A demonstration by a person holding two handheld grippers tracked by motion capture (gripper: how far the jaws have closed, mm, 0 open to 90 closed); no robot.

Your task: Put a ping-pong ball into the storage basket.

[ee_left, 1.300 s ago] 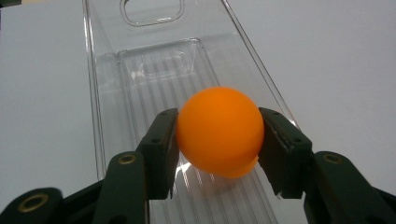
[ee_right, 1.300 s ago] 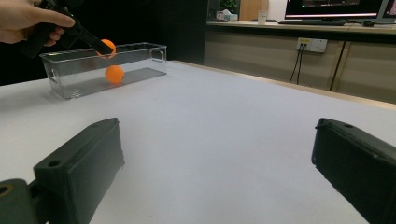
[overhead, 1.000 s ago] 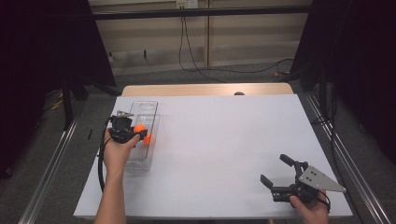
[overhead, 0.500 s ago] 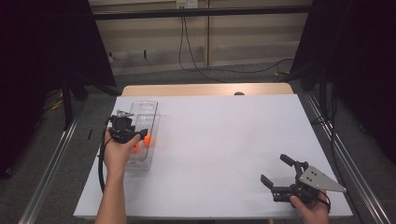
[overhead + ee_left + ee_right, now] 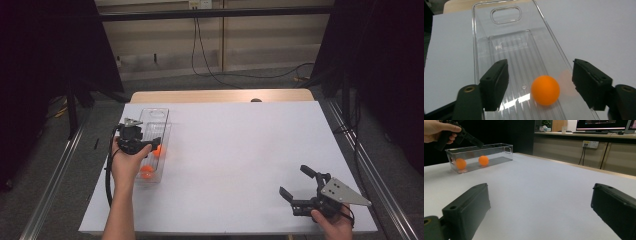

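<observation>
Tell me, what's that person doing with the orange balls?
The person is dropping orange balls into a clear plastic bin on the white table. The left gripper hangs over the bin and its jaws have just been opening; one orange ball lies on the bin's floor between them, no longer pinched. A second ball sits at the bin's other end. The right gripper waits open over bare table, holding nothing.

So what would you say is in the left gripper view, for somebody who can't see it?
An orange ball sits on the ridged floor of a long clear plastic bin, between the two open black jaws of the left claw, which have just been opening and do not touch it. The bin rests on a white table.
</observation>
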